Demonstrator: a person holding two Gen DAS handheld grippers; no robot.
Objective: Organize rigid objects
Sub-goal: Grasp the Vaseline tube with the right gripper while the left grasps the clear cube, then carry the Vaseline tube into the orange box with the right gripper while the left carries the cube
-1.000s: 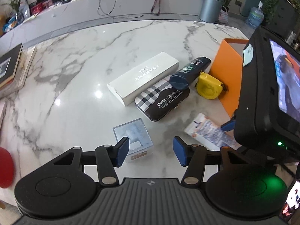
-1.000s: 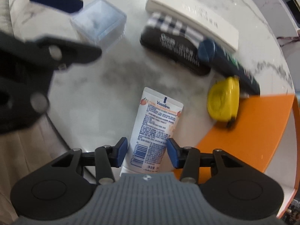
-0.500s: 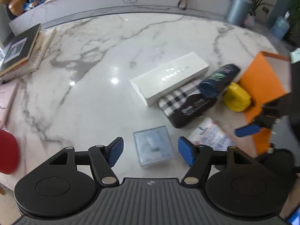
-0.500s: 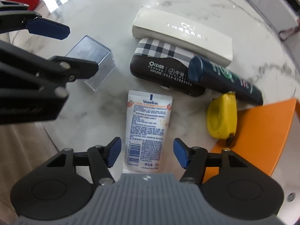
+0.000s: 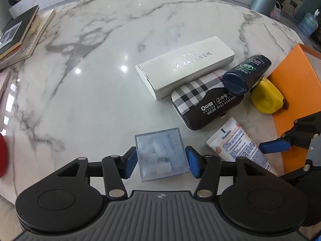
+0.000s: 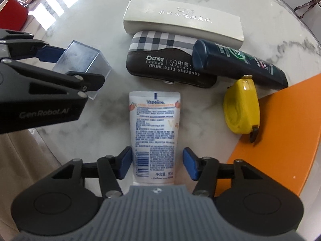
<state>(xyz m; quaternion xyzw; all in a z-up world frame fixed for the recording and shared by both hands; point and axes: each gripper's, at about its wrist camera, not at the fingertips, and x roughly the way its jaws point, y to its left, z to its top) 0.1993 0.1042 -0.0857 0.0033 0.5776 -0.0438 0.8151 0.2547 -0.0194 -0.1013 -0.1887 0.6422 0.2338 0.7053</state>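
Closing around the Vaseline tube [image 6: 154, 132], the right hand-held gripper [image 6: 157, 163] aligns with its long axis, unclenched.

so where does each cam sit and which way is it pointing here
Left wrist: on the left gripper, looking steeply down at the clear box between its closing jaws; the right gripper's finger shows.
Right wrist: on the right gripper, looking straight down at the Vaseline tube between its closing jaws; the left gripper shows.
Shared: box, tube, white case, orange box.
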